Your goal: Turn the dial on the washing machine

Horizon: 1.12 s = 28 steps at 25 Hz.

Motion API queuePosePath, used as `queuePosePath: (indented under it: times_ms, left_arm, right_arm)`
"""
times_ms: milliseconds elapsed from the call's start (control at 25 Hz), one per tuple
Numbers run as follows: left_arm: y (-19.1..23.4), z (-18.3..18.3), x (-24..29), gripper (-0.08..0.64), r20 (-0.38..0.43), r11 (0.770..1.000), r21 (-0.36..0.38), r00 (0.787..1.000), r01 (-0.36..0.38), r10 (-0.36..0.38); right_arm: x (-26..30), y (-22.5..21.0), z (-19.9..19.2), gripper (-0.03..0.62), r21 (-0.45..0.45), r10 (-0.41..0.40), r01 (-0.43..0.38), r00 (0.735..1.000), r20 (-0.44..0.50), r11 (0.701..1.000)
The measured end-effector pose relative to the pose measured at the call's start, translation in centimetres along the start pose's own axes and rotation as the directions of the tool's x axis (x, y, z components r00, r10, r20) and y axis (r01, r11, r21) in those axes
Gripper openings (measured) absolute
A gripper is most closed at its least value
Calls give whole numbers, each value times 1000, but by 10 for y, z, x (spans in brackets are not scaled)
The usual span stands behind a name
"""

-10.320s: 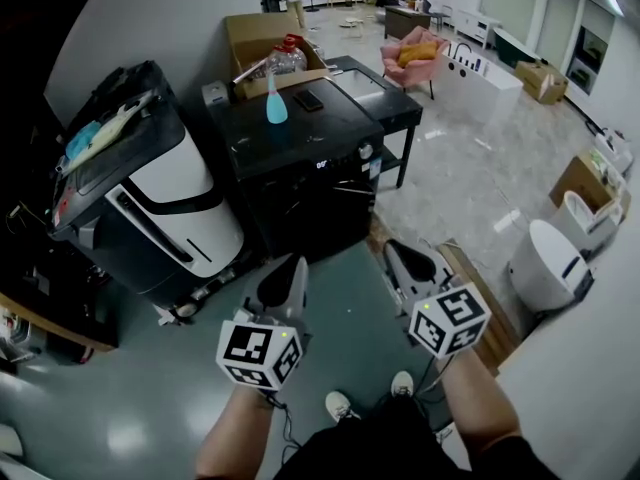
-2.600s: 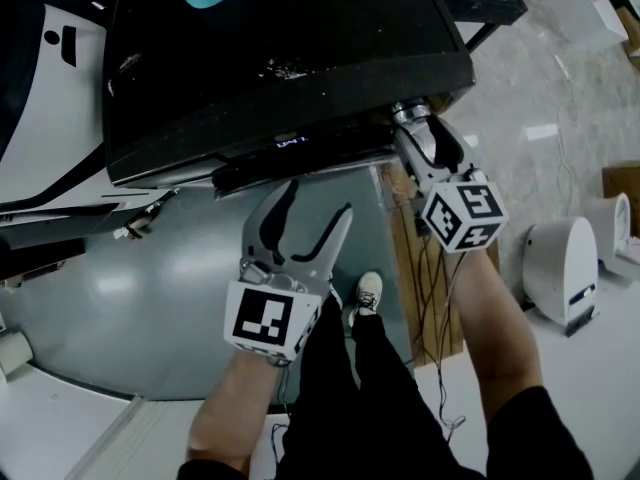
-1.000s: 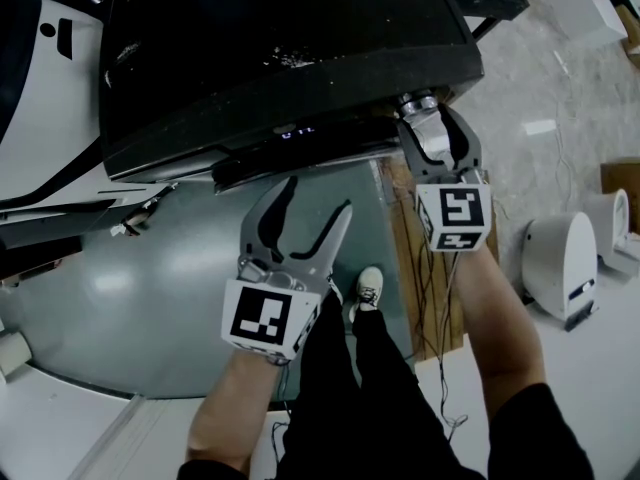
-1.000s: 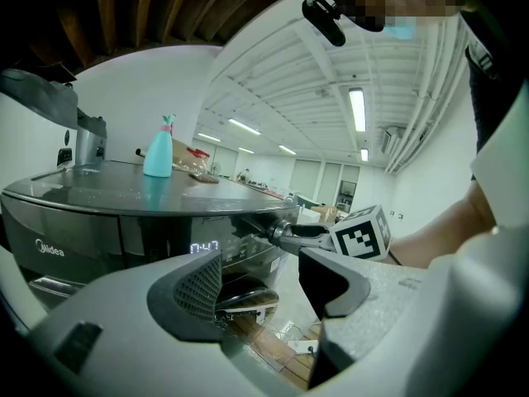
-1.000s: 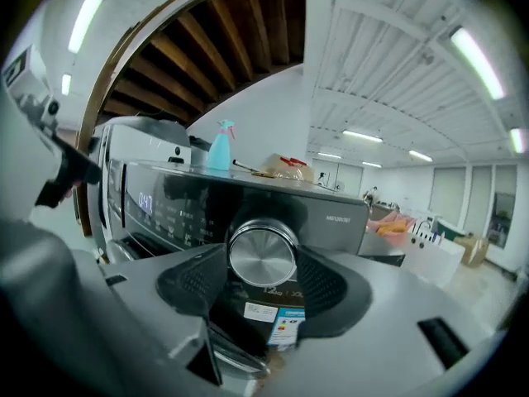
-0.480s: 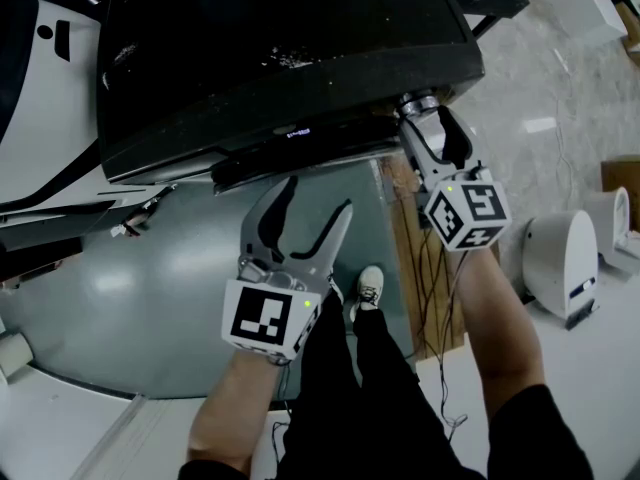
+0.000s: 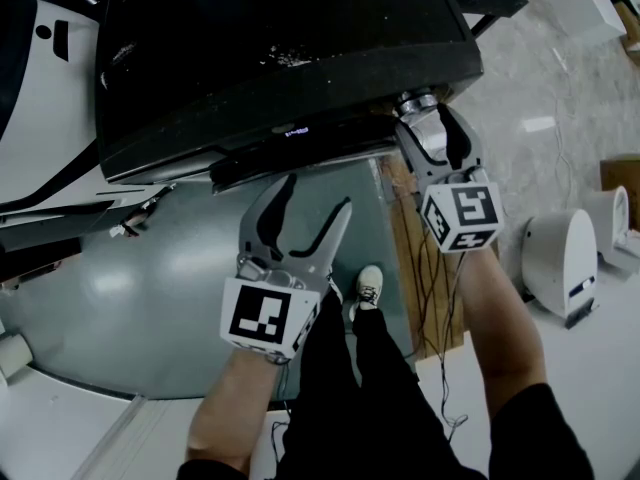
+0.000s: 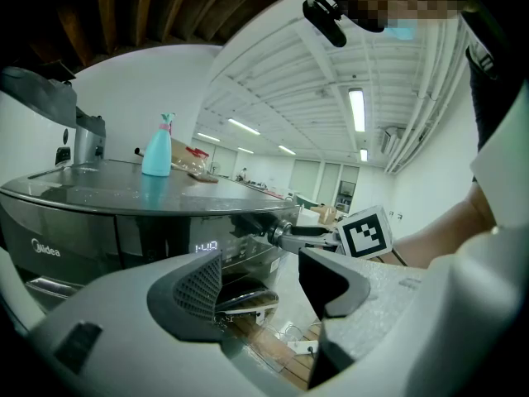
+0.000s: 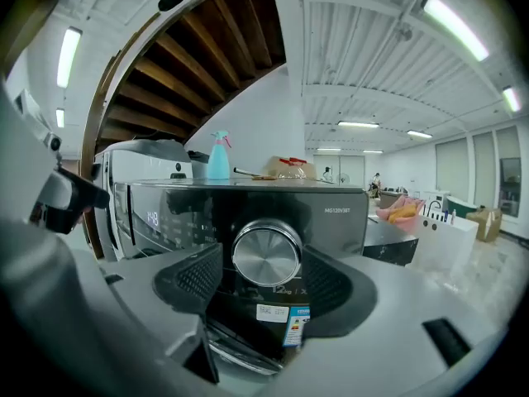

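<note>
Jaws of the right gripper have just opened astride the dial; left gripper gapes empty.

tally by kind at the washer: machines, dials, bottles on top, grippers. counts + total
washing machine: 1
dial: 1
spray bottle, teal, on the machine's top: 1
grippers: 2. The left gripper is open and empty. The right gripper has just been opening its fingers, with the dial between them, unclamped.
total: 5
</note>
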State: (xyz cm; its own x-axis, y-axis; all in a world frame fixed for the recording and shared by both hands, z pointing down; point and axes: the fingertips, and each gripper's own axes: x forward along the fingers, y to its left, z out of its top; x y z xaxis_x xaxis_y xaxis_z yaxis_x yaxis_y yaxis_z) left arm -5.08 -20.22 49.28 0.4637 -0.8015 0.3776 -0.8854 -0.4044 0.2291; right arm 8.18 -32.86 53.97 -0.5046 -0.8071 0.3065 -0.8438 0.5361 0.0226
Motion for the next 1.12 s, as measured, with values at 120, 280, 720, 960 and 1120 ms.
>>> queuePosePath:
  times_ms: [120, 280, 720, 960, 1120]
  left_arm:
    - [0, 0, 0, 273, -3, 1000, 3, 1000, 1, -1]
    - [-2, 0, 0, 273, -4, 1000, 5, 1000, 6, -6]
    - [-2, -3, 1, 273, -7, 1000, 1, 1000, 10, -10]
    - [-2, -5, 1, 273, -5, 1000, 2, 1000, 8, -8]
    - [-3, -5, 1, 273, -6, 1000, 1, 1000, 9, -9]
  right_arm:
    - [0, 3, 1, 296, -120, -21, 18, 999, -28, 993]
    - [-1, 3, 2, 295, -377, -101, 68, 992, -69, 924]
    - [1, 5, 0, 261, -443, -134, 94, 989, -58, 891]
    - [2, 0, 1, 262, -84, -17, 15, 1000, -22, 996]
    - [1, -4, 3, 267, 42, 5, -6, 1000, 7, 999]
